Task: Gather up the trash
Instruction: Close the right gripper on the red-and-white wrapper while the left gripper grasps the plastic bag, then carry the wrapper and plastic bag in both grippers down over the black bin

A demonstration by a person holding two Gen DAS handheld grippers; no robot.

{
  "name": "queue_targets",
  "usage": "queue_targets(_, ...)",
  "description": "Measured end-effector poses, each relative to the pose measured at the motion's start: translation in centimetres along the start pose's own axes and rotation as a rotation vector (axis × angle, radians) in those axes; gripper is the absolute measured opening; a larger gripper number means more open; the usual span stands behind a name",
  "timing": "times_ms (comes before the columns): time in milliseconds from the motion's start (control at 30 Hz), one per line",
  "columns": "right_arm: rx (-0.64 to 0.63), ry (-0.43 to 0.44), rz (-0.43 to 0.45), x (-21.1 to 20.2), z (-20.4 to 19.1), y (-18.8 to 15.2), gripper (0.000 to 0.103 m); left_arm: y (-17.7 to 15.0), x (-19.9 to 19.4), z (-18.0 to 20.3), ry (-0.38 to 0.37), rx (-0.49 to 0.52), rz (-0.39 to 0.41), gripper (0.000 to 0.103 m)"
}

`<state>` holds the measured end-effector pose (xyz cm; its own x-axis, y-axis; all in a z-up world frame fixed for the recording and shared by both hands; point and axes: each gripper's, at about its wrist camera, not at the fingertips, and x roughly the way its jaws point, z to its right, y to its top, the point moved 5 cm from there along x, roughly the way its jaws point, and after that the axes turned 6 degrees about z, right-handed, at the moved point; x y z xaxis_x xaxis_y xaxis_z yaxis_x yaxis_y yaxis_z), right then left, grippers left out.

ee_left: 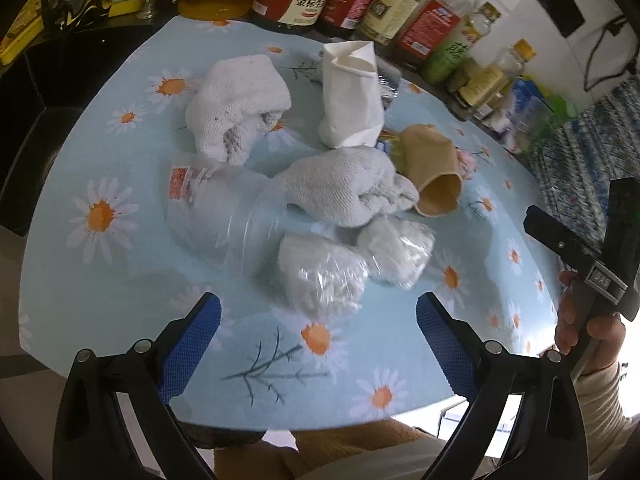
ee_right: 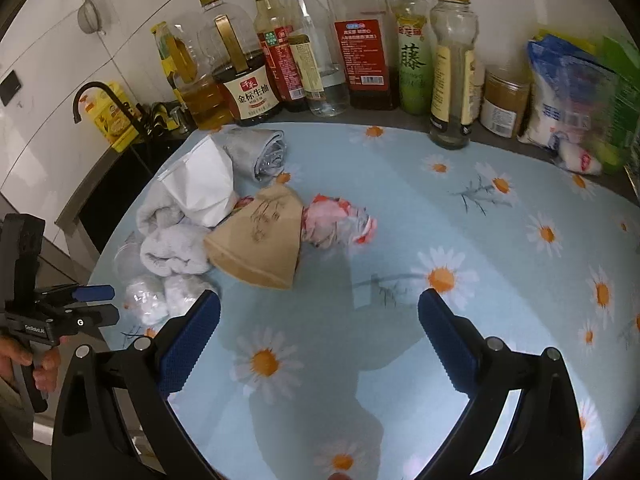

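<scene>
A heap of trash lies on the daisy-print tablecloth (ee_left: pixel 120 300). It holds a clear plastic cup (ee_left: pixel 224 220) on its side, two plastic-wrapped white wads (ee_left: pixel 320 276), a grey rag (ee_left: pixel 344 188), a white knitted cloth (ee_left: pixel 236 100), a crushed white paper cup (ee_left: pixel 352 96) and a crushed brown paper cup (ee_left: pixel 432 168). My left gripper (ee_left: pixel 318 344) is open and empty, just short of the wrapped wads. My right gripper (ee_right: pixel 320 344) is open and empty above bare cloth, right of the brown cup (ee_right: pixel 260 240). A red-and-white crumpled wrapper (ee_right: pixel 340 220) lies behind it.
Sauce and oil bottles (ee_right: pixel 360 60) line the back edge of the table (ee_right: pixel 520 280). Bags and a jar (ee_right: pixel 560 96) stand at the back right. A black sink with a faucet (ee_right: pixel 100 100) sits to the left. The table's front edge is close to both grippers.
</scene>
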<state>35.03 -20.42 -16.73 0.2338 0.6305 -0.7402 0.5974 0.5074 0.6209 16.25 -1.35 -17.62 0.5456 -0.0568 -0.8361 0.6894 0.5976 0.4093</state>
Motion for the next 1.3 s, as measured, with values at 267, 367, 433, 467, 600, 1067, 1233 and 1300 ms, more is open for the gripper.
queue_targets(267, -0.075, 0.06, -0.045, 3.7, 0.8, 1.7, 0.097, 0.0, 1.9, -0.1, 0.045, -0.026, -0.018, 0.081)
queue_targets(367, -0.1, 0.074, -0.061, 4.9, 1.1, 2.2, 0.095, -0.1, 2.6, -0.2, 0.058, -0.041, -0.019, 0.076)
queue_targets(433, -0.114, 0.076, -0.065, 5.7, 1.4, 2.8, 0.093, 0.0, 2.8, -0.3, 0.07, -0.043, -0.016, 0.073)
queue_targets(467, -0.119, 0.079, -0.063, 5.9, 1.5, 3.0, 0.091, 0.0, 2.9, -0.4, 0.075, -0.046, -0.016, 0.07)
queue_targets(600, -0.109, 0.09, -0.066, 7.1, 1.9, 4.1, 0.084, 0.2, 3.1, -0.2, 0.072, -0.048, -0.012, 0.063)
queue_targets(1067, -0.113, 0.101, -0.118, 9.1, 2.6, 3.4, 0.052, 0.2, 2.6, 0.3, 0.067, -0.06, 0.012, 0.05)
queue_targets(1233, -0.098, 0.097, -0.104, 8.3, 3.1, 3.2, 0.052, 0.4, 2.1, 1.2, 0.077, -0.036, 0.026, 0.048)
queue_targets(1300, -0.091, 0.088, -0.097, 8.0, 3.3, 3.1, 0.052, 0.3, 1.8, 1.1, 0.075, -0.045, 0.03, 0.048)
